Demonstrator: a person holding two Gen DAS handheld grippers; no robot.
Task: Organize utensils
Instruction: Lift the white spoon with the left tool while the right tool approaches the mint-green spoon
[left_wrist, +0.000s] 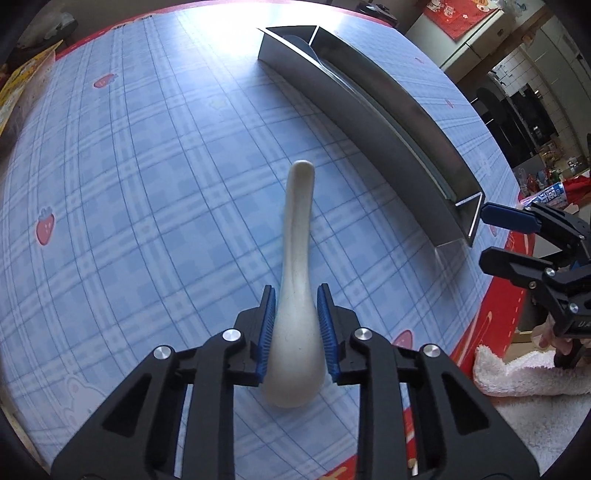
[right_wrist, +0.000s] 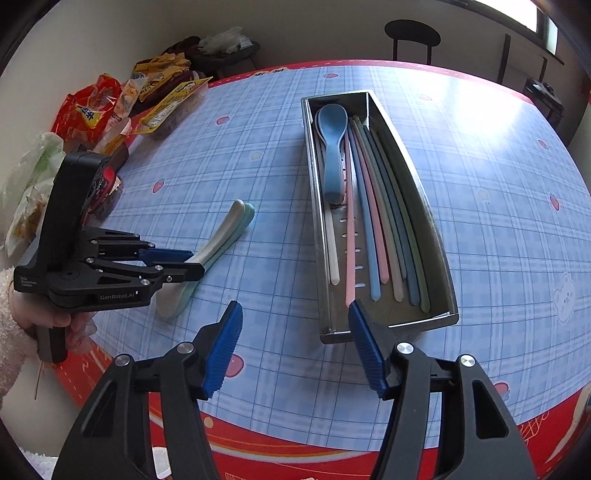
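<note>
A white spoon (left_wrist: 297, 258) lies on the checked tablecloth, stacked on a pale green spoon (right_wrist: 236, 230). My left gripper (left_wrist: 295, 325) has its blue pads (left_wrist: 267, 325) on both sides of the white spoon's bowl, touching it; it also shows in the right wrist view (right_wrist: 173, 264). A steel tray (right_wrist: 439, 258) holds a blue spoon (right_wrist: 332, 147) and several coloured chopsticks (right_wrist: 373, 229). My right gripper (right_wrist: 295, 347) is open and empty, just in front of the tray's near end; it also shows in the left wrist view (left_wrist: 517, 236).
Snack packets (right_wrist: 122, 103) are piled at the table's far left edge. The tray (left_wrist: 369, 107) stands to the right of the white spoon. A white fleece sleeve (left_wrist: 517, 373) is at the table's red front edge. A dark chair (right_wrist: 412, 37) stands beyond the table.
</note>
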